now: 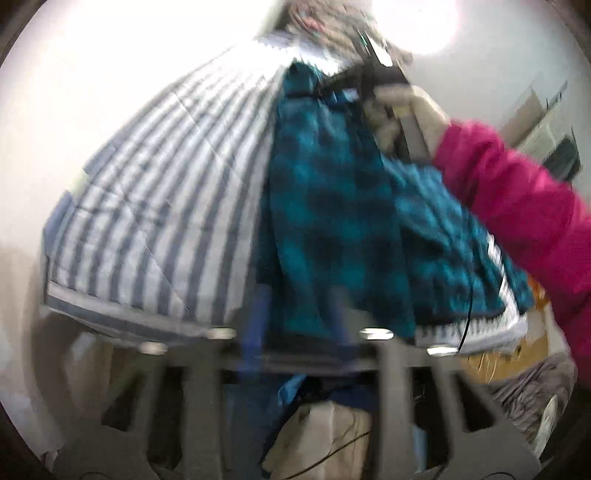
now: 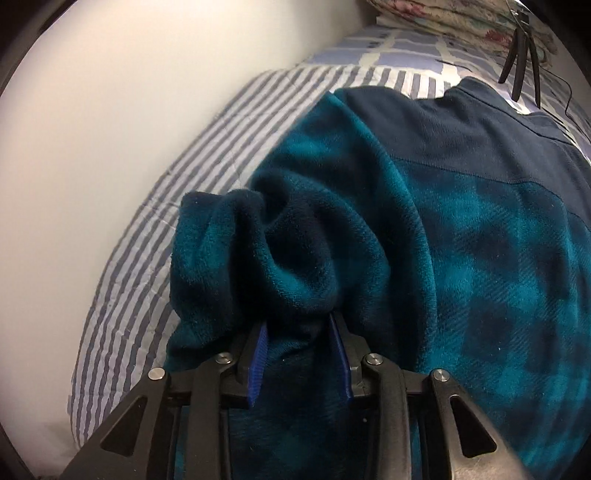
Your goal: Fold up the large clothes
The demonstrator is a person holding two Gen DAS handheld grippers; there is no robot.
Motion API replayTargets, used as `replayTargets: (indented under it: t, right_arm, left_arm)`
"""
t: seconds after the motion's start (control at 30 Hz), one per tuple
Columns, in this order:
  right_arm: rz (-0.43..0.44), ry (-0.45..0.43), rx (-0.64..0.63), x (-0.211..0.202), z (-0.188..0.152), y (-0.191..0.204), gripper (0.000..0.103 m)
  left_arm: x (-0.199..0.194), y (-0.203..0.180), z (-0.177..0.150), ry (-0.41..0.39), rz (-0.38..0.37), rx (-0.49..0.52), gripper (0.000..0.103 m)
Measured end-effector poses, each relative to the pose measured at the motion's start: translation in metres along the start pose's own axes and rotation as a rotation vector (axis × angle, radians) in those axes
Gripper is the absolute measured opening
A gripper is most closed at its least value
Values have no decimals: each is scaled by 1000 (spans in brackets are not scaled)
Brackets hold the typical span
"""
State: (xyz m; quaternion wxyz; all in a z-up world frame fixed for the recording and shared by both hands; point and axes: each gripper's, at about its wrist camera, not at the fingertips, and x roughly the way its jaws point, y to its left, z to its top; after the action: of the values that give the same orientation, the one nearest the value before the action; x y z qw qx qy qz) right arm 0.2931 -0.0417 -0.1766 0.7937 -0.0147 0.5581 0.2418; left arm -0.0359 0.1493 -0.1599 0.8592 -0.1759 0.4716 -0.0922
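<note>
A large teal-and-navy plaid fleece garment (image 2: 461,240) is lying spread over a bed covered with a blue-and-white striped quilt (image 2: 155,236), which is running alongside a plain white wall (image 2: 110,110). In the right wrist view, the right tongs (image 2: 301,354) are sitting at the near edge of the fleece with their blue pads (image 2: 258,354) standing somewhat apart, and a thick bunched fold of the fabric, apparently a sleeve or cuff, is filling the gap between them, so they are pinching that bundle. The solid navy upper panel of the garment is reaching toward the head of the bed, where a floral pillow or blanket (image 2: 443,14) is resting and a small black tripod (image 2: 521,59) is standing on the quilt just beside the garment.

The left wrist view is heavily blurred. The left tongs (image 1: 301,314) are showing blue fingers (image 1: 255,317) set apart at the lower hem of the fleece, with cloth lying between and around them; I cannot tell whether they are gripping it. Farther off in that view, a gloved hand (image 1: 406,118) with a bright pink sleeve (image 1: 517,199) is holding the other tool's handle at the garment's far end, under a glaring ceiling light (image 1: 417,22)
</note>
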Motion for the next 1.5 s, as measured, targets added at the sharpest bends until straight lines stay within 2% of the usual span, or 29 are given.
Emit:
replayTargets:
  t: [0.07,0.17,0.23,0.27,0.3,0.37,0.4,0.47,0.63,0.8,0.93,1.07,1.13,1.2,1.23,1.27,1.3,1.37,1.5]
  right_arm:
    - [-10,4,-7,-9,1,2,31]
    - [5,-22,-28,-35,2,11,35]
    - [42,-30,-42,-52,0,20,43]
    - [51,-29,-53,-58,-1,26,55]
    - [54,-27,-61,-60,-2,31,62]
    - [54,-8,-85,-65,-4,45,65]
    - [46,15,-92,-63,-6,54,65]
    - [40,48,-86,-58,-9,60,65]
    - [-45,125,-84,-30,-7,80,66]
    - [-144,193,-106,-1,-5,99,70]
    - [-240,236,-167,20,-13,115,71]
    - [-278,232,-193,25,-21,122,65]
    - [-288,223,-209,22,-26,123,54]
    - [-282,223,-208,20,-25,122,35]
    - [-271,224,-204,17,-26,121,31]
    - [-261,223,-199,17,-23,115,21]
    - [-238,219,-185,12,-23,112,15]
    - [-181,206,-157,3,-16,98,12]
    - [22,130,-48,-31,-15,67,9]
  left_arm:
    - [4,8,7,-4,-6,-39,60]
    - [33,18,16,56,-31,-102,60]
    - [47,18,14,93,-47,-114,59]
    - [52,15,12,108,-51,-116,51]
    - [57,12,9,122,-57,-112,46]
    - [65,6,5,146,-49,-89,20]
    - [66,4,3,146,-53,-87,13]
    - [61,6,6,132,-92,-98,7]
    - [29,-23,9,34,-117,22,6]
    - [30,-40,7,22,-105,83,6]
    - [31,-42,5,21,-101,78,5]
    - [28,-40,5,8,-98,95,5]
    - [26,-42,6,5,-99,106,5]
    - [24,-44,6,-1,-94,121,5]
    - [22,-46,6,-5,-95,127,5]
    - [20,-48,6,-9,-98,133,5]
    - [20,-51,6,-12,-98,139,5]
    - [16,-59,6,-20,-99,163,5]
    - [9,-77,6,-35,-91,239,5]
